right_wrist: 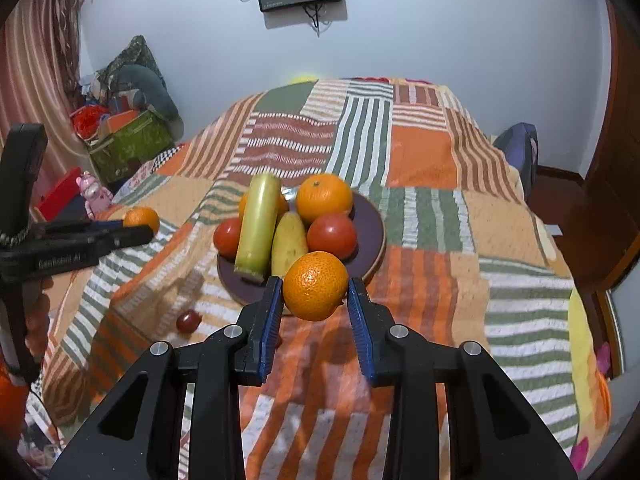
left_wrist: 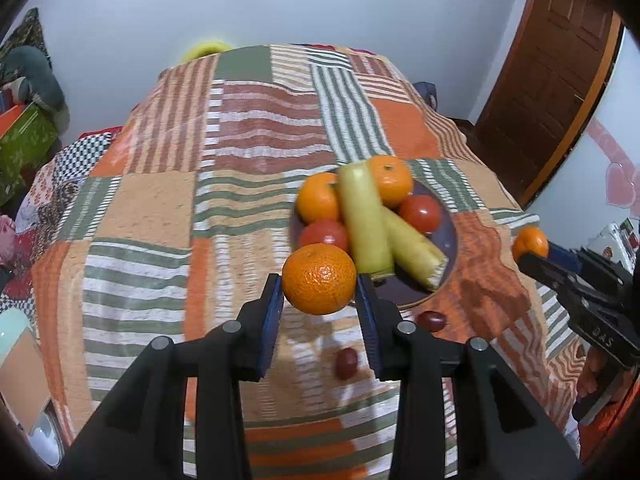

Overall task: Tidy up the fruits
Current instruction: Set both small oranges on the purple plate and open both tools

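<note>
1. Holding one mandarin [left_wrist: 319,279] in the left gripper [left_wrist: 320,292], we are pressing both blue pads [left_wrist: 274,312] against its sides; the jaws are standing about a fruit's width apart, closed on it.
2. We are carrying that mandarin clear of the striped bedspread [left_wrist: 152,208], with its shadow lying under the jaws.
3. Just beyond the left jaws, the dark plate [left_wrist: 448,240] is sitting with two oranges [left_wrist: 390,180], two tomatoes [left_wrist: 420,213] and two pale yellow-green long fruits [left_wrist: 366,224] piled on it.
4. Below the left jaws, two small dark red fruits [left_wrist: 346,363] are lying loose on the cloth, one of them nearer the plate's rim.
5. We are gripping a second mandarin [right_wrist: 315,285] in the right gripper [right_wrist: 314,300] the same way, its blue pads [right_wrist: 272,316] touching each side and the jaws closed to the fruit's width.
6. Straight ahead of the right jaws, the same plate [right_wrist: 370,216] is showing, its near rim just behind the held mandarin.
7. To the left of the right jaws, we are seeing the other gripper side-on with its mandarin at the tip, well apart from ours.
8. Low and left of the right jaws, one small dark red fruit [right_wrist: 189,321] is resting on the bedspread [right_wrist: 420,160].
</note>
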{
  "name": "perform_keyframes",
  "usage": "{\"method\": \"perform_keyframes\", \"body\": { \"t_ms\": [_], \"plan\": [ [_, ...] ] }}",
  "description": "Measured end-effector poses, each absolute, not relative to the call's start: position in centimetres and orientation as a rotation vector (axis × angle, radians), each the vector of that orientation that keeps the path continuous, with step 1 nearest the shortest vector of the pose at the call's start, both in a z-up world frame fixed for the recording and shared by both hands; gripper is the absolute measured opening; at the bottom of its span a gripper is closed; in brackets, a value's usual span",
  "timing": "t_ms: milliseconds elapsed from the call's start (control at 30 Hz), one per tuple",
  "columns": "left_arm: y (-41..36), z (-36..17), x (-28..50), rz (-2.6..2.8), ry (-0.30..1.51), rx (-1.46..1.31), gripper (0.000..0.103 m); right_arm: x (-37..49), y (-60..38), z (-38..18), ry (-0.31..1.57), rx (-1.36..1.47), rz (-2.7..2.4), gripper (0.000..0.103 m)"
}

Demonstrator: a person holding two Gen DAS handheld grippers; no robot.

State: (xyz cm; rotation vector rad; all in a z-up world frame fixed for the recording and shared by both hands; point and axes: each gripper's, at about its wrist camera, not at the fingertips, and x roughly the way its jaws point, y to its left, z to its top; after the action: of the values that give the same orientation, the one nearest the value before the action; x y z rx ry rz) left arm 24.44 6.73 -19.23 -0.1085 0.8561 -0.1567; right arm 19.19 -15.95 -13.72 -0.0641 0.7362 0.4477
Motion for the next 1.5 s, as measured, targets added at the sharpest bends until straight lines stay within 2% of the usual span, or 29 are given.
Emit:
{"method": "perform_keyframes", "body": {
  "t_ms": [400, 933, 1033, 1167, 1333, 1500],
  "plan": [
    [0.8, -22.4, 26.9, -0.272, 0.939, -0.08, 0.037, 21.7, -16.6, -15.2, 0.754, -0.058, 0.459, 0.03],
    [-1.0, -25.2, 28.5, -0.283, 0.986, -0.063, 0.039, 25.4, -14.1, -19.3, 0.877, -0.129, 0.509, 0.03],
    [-0.9, -25.2, 28.5, -0.271, 0.988, -0.062, 0.044, 25.3, -14.1, -19.3, 0.877, -0.148, 0.503, 0.03],
    [-0.6, -24.7, 28.2, -0.259, 0.98, -0.061, 0.044, 25.3, -14.4, -19.1, 0.888, -0.145, 0.499, 0.031],
    [0.5, -22.9, 27.1, -0.22, 0.931, -0.055, 0.044, 24.2, -15.2, -17.6, 0.854, -0.124, 0.487, 0.042],
    [2.5, -21.0, 25.6, -0.174, 0.89, -0.066, 0.044, 22.4, -15.8, -15.4, 0.807, -0.105, 0.486, 0.042]
  ]
}}
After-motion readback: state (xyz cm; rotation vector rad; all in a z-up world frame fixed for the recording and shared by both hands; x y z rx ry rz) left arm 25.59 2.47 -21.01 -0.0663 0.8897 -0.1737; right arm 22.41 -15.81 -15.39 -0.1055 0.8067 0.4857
